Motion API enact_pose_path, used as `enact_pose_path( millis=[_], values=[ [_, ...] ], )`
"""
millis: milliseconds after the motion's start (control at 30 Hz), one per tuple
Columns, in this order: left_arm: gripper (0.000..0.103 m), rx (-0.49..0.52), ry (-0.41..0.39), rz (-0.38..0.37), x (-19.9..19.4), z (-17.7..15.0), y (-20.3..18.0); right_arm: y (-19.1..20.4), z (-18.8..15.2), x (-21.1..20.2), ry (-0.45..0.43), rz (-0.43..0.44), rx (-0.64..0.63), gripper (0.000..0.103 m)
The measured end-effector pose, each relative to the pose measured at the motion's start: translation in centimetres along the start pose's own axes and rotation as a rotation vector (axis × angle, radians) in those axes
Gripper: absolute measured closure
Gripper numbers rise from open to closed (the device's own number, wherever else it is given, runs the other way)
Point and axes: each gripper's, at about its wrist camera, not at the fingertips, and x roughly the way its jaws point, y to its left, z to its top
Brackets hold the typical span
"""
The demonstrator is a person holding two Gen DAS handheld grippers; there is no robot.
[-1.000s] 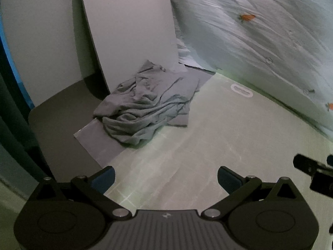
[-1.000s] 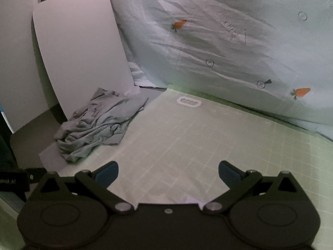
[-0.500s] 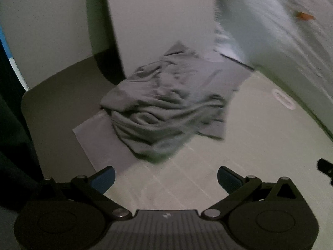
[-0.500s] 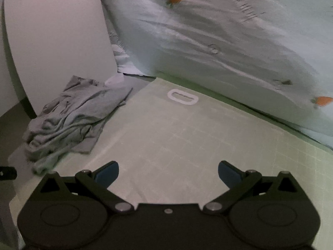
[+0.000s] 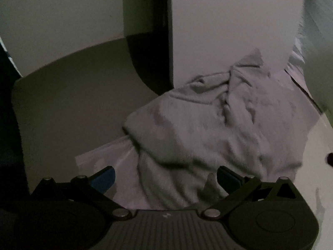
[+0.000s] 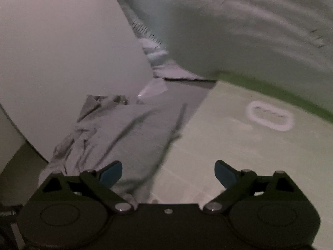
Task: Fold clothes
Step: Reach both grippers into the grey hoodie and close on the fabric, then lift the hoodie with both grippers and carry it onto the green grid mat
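While the crumpled grey garment (image 5: 218, 129) lies on the left end of the green mat (image 6: 239, 145) beside a white board (image 5: 229, 27), the left gripper (image 5: 165, 178) and right gripper (image 6: 168, 173) hover wide open over it, holding nothing.

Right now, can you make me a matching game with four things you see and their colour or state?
Things:
1. shirt
2. mat
3. board
4. left gripper

States:
A. pale green with grid lines
B. open, jaws wide over the cloth
C. grey and crumpled in a heap
D. white and leaning upright

Pairs: 1-C, 2-A, 3-D, 4-B
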Motion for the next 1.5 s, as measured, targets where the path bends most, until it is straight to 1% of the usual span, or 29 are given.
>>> enact_pose_path(
  millis=[133, 200, 300, 367, 400, 433, 467, 500, 533, 567, 600, 633, 667, 733, 767, 800, 867, 933, 967, 1033, 1100, 1167, 1200, 1267, 1300, 1333, 1367, 1433, 1500],
  values=[
    [0.001, -0.016, 0.051, -0.063, 2.0, 1.2, -0.2, 0.3, 0.7, 4.2, 0.056, 0.031, 0.054, 0.011],
    [0.005, -0.021, 0.073, -0.096, 2.8, 1.5, -0.2, 0.2, 0.6, 5.5, 0.083, 0.060, 0.089, 0.011],
    [0.016, -0.054, 0.102, -0.147, 3.6, 1.7, 0.1, 0.1, 0.3, 6.8, 0.102, 0.122, 0.164, 0.011],
    [0.037, -0.084, 0.113, -0.188, 3.9, 1.7, 0.3, 0.2, 0.1, 7.6, 0.118, 0.160, 0.193, 0.018],
    [0.041, -0.092, 0.112, -0.203, 4.0, 1.6, 0.3, 0.3, 0.1, 7.8, 0.120, 0.180, 0.196, 0.027],
    [0.051, -0.091, 0.105, -0.210, 3.8, 1.5, 0.2, 0.5, 0.0, 8.1, 0.123, 0.200, 0.198, 0.028],
    [0.054, -0.091, 0.097, -0.218, 3.7, 1.4, 0.1, 0.5, -0.1, 7.8, 0.112, 0.209, 0.185, 0.032],
    [0.057, -0.084, 0.088, -0.221, 3.5, 1.2, 0.0, 0.5, -0.1, 7.5, 0.099, 0.216, 0.169, 0.046],
    [0.061, -0.071, 0.077, -0.218, 3.3, 1.1, -0.2, 0.5, -0.1, 7.1, 0.087, 0.223, 0.154, 0.061],
    [0.067, -0.058, 0.065, -0.215, 2.9, 1.0, -0.4, 0.2, -0.1, 6.3, 0.066, 0.232, 0.146, 0.067],
    [0.070, -0.045, 0.051, -0.214, 2.5, 0.9, -0.6, -0.2, -0.1, 5.3, 0.037, 0.231, 0.140, 0.088],
    [0.074, -0.032, 0.039, -0.215, 2.1, 0.8, -0.9, -0.7, -0.1, 4.1, 0.010, 0.219, 0.134, 0.100],
    [0.078, -0.018, 0.027, -0.219, 1.5, 0.6, -1.1, -1.1, -0.1, 2.9, -0.016, 0.204, 0.127, 0.100],
    [0.081, 0.011, 0.004, -0.233, 0.2, 0.1, -1.6, -1.9, -0.5, -0.8, -0.083, 0.203, 0.118, 0.101],
    [0.082, 0.025, -0.004, -0.254, -0.7, -0.2, -1.9, -2.1, -0.8, -2.3, -0.159, 0.124, 0.170, 0.101],
    [0.082, 0.038, -0.012, -0.280, -1.6, -0.6, -2.3, -2.1, -1.3, -4.1, -0.204, 0.086, 0.175, 0.101],
    [0.083, 0.069, -0.023, -0.330, -3.6, -1.7, -3.0, -2.6, -2.9, -8.9, -0.272, 0.041, 0.166, 0.101],
    [0.083, 0.124, -0.034, -0.390, -5.9, -3.5, -4.2, -3.5, -5.0, -14.0, -0.336, -0.006, 0.184, 0.101],
    [0.084, 0.154, -0.037, -0.423, -7.1, -4.6, -4.9, -4.0, -6.1, -16.5, -0.365, -0.027, 0.202, 0.101],
    [0.084, 0.220, -0.031, -0.495, -9.7, -7.5, -6.7, -5.4, -9.2, -22.2, -0.417, -0.101, 0.222, 0.101],
    [0.084, 0.288, -0.001, -0.580, -11.9, -11.0, -8.6, -6.5, -12.7, -27.9, -0.462, -0.193, 0.229, 0.101],
    [0.084, 0.368, 0.050, -0.652, -13.9, -15.0, -10.4, -7.9, -16.5, -32.9, -0.471, -0.303, 0.228, 0.101],
    [0.084, 0.408, 0.081, -0.681, -14.6, -17.2, -11.2, -8.8, -18.7, -35.1, -0.463, -0.349, 0.250, 0.101],
    [0.084, 0.461, 0.165, -0.721, -15.2, -21.7, -12.4, -10.7, -23.5, -39.0, -0.440, -0.442, 0.318, 0.102],
    [0.084, 0.483, 0.207, -0.728, -15.2, -23.6, -12.8, -11.6, -26.0, -40.7, -0.426, -0.491, 0.362, 0.102],
    [0.084, 0.504, 0.244, -0.719, -15.2, -25.4, -12.9, -12.7, -28.7, -42.0, -0.373, -0.526, 0.406, 0.102],
    [0.084, 0.530, 0.261, -0.700, -15.2, -27.1, -12.9, -13.5, -30.6, -42.6, -0.331, -0.555, 0.445, 0.102],
    [0.083, 0.579, 0.254, -0.655, -15.5, -29.8, -12.3, -14.3, -34.8, -44.6, -0.309, -0.621, 0.500, 0.103],
    [0.079, 0.577, 0.232, -0.631, -16.0, -30.7, -11.0, -14.4, -37.5, -46.4, -0.283, -0.658, 0.521, 0.103]
  ],
)
